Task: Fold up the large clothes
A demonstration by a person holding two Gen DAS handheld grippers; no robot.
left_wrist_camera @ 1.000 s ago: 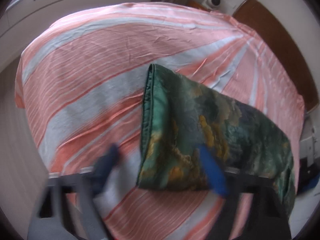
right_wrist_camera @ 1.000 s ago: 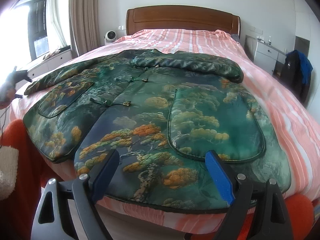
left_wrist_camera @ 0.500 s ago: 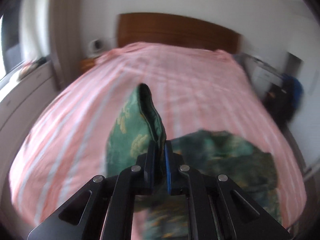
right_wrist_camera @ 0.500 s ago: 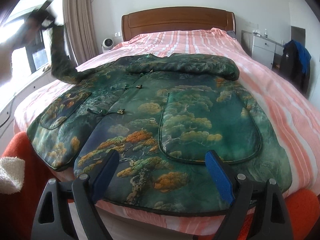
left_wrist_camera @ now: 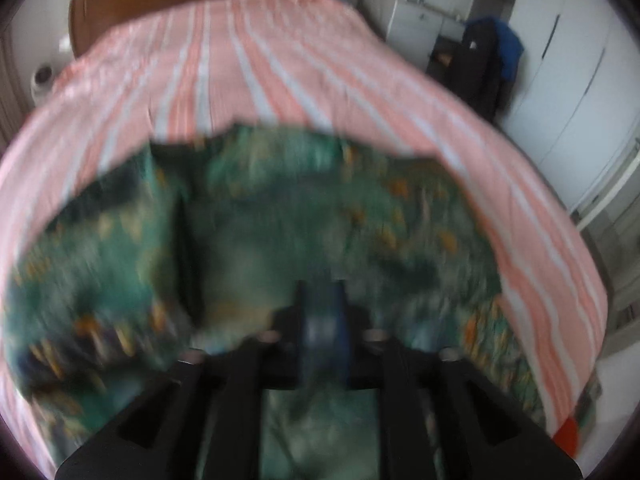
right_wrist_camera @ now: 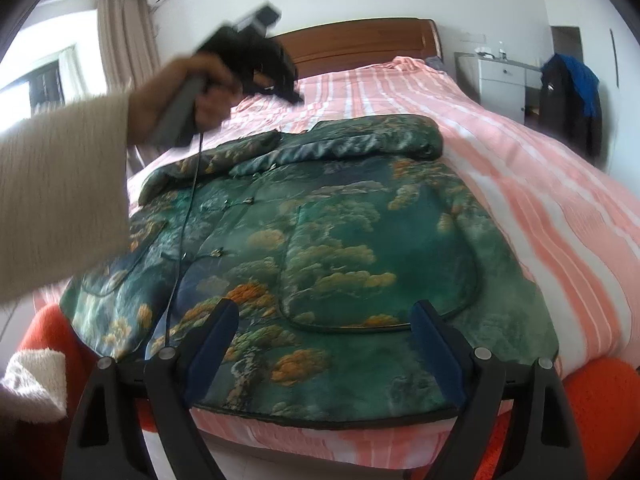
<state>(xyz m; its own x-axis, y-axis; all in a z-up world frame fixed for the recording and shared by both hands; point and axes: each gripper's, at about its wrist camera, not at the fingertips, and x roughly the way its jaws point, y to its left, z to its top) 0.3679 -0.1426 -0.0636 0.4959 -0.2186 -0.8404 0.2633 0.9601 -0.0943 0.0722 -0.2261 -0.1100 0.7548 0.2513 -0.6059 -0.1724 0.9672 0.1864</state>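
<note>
A large green padded jacket [right_wrist_camera: 340, 240] with a pine and cloud print lies front up on the bed, both sleeves folded across its chest. In the left wrist view the jacket [left_wrist_camera: 260, 232] is blurred. My left gripper [left_wrist_camera: 322, 320] looks shut with its blue pads together; whether cloth sits between them is unclear. In the right wrist view the left gripper [right_wrist_camera: 294, 98] is held in the air above the jacket's collar, apart from the sleeve. My right gripper [right_wrist_camera: 320, 340] is open and empty, hovering over the jacket's hem at the foot of the bed.
The bed has a pink and white striped sheet [right_wrist_camera: 540, 184] and a wooden headboard [right_wrist_camera: 360, 40]. A white cabinet [right_wrist_camera: 500, 76] and a dark and blue garment [right_wrist_camera: 572, 96] stand at the right. A curtained window [right_wrist_camera: 120, 40] is at the left.
My left gripper closed on the left sleeve, lifted it and carried it over the jacket. The sleeve now lies across the chest and the left gripper hangs above the collar. The right gripper stayed.
</note>
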